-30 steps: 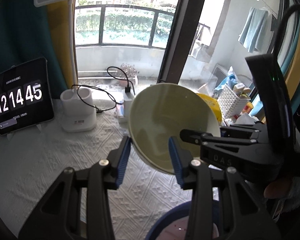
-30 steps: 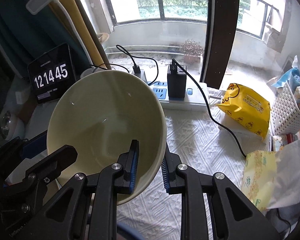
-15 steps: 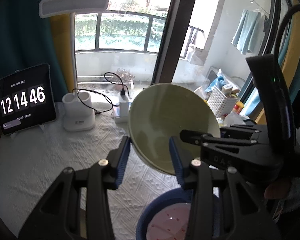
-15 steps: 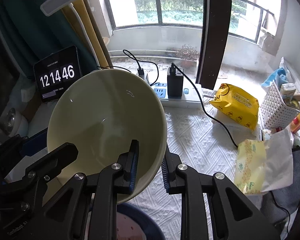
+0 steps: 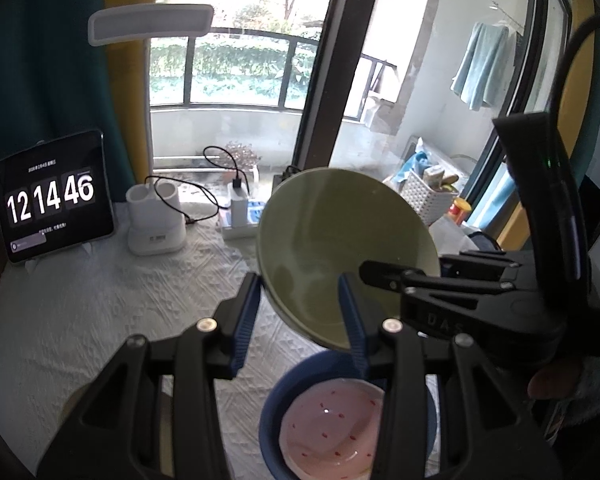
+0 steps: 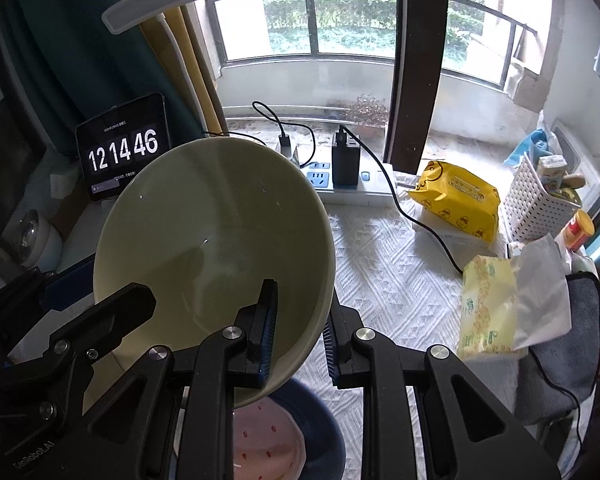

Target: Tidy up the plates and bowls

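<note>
My right tool (image 6: 300,332) pinches the near rim of the pale green bowl (image 6: 212,248), one blue pad inside the wall, the other outside. The bowl is held tilted in the air, its opening toward the right wrist camera and its underside toward the left one. My left tool (image 5: 300,320) has its fingers spread and grips nothing; the bowl's lower edge (image 5: 324,280) shows between them, but whether it touches either pad I cannot tell. Below the lifted bowl sits a pink bowl with red specks (image 5: 332,428) nested in a blue bowl (image 5: 272,412) on the white-clothed tabletop (image 5: 100,300). Further back: a tablet clock (image 6: 122,148) reading 12 14 46, a power strip (image 6: 340,184), a yellow packet (image 6: 456,200), and a white basket (image 6: 536,204).
</note>
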The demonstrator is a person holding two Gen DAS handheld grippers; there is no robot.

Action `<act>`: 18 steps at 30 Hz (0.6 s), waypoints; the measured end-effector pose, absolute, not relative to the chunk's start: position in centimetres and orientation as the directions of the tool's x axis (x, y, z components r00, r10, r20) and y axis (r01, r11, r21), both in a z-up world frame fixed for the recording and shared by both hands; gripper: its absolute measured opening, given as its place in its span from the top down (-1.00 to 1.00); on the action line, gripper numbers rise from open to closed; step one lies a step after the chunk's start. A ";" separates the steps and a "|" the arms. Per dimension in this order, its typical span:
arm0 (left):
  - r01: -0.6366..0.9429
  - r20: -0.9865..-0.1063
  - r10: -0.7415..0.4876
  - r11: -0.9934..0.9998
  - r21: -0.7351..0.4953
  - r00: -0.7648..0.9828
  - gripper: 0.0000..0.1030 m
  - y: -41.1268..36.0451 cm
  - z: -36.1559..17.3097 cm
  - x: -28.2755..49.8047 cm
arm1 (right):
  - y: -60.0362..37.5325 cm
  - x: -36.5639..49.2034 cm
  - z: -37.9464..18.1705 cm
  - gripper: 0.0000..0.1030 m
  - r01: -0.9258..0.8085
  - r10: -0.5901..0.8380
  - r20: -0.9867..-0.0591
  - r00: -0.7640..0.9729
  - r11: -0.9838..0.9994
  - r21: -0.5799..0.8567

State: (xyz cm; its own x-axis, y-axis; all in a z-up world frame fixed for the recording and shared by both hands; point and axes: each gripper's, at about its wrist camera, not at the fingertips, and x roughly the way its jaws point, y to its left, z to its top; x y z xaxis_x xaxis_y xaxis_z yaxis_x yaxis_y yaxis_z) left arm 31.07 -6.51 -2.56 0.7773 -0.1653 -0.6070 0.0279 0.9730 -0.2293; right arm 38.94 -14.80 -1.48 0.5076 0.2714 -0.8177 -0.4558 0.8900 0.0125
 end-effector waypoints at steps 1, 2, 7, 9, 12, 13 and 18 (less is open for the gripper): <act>0.029 -0.606 -0.166 0.973 -0.229 0.778 0.21 -6.6 -2.5 30.8 | -14.8 38.6 -1.4 0.55 -0.455 0.269 -0.817 0.510 0.891 0.010; 0.032 -0.605 -0.167 0.973 -0.228 0.778 0.21 -6.7 -2.5 30.5 | -14.9 38.4 -1.4 0.55 -0.454 0.268 -0.816 0.512 0.891 0.008; 0.041 -0.599 -0.172 0.973 -0.227 0.782 0.21 -6.9 -2.4 29.2 | -15.2 36.9 -1.3 0.55 -0.447 0.266 -0.814 0.517 0.895 0.008; 0.043 -0.601 -0.172 0.974 -0.223 0.781 0.21 -7.1 -2.5 28.8 | -15.3 36.4 -1.4 0.55 -0.444 0.263 -0.814 0.518 0.896 0.007; 0.053 -0.604 -0.179 0.974 -0.221 0.777 0.21 -7.3 -2.6 28.2 | -15.5 35.6 -1.5 0.55 -0.436 0.257 -0.813 0.522 0.900 0.005; 0.056 -0.603 -0.181 0.974 -0.220 0.777 0.21 -7.4 -2.6 28.0 | -15.6 35.3 -1.5 0.55 -0.434 0.257 -0.813 0.522 0.901 0.007; 0.072 -0.603 -0.191 0.974 -0.216 0.775 0.21 -7.9 -2.7 26.9 | -16.2 34.0 -1.7 0.55 -0.422 0.259 -0.810 0.526 0.906 0.016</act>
State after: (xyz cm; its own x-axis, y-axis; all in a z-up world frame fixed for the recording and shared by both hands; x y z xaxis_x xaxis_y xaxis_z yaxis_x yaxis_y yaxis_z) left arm 26.91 -7.85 -2.73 0.7748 -0.1905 -0.6028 0.0716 0.9738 -0.2157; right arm 34.03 -16.20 -1.73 0.5261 0.2589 -0.8101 -0.4220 0.9064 0.0156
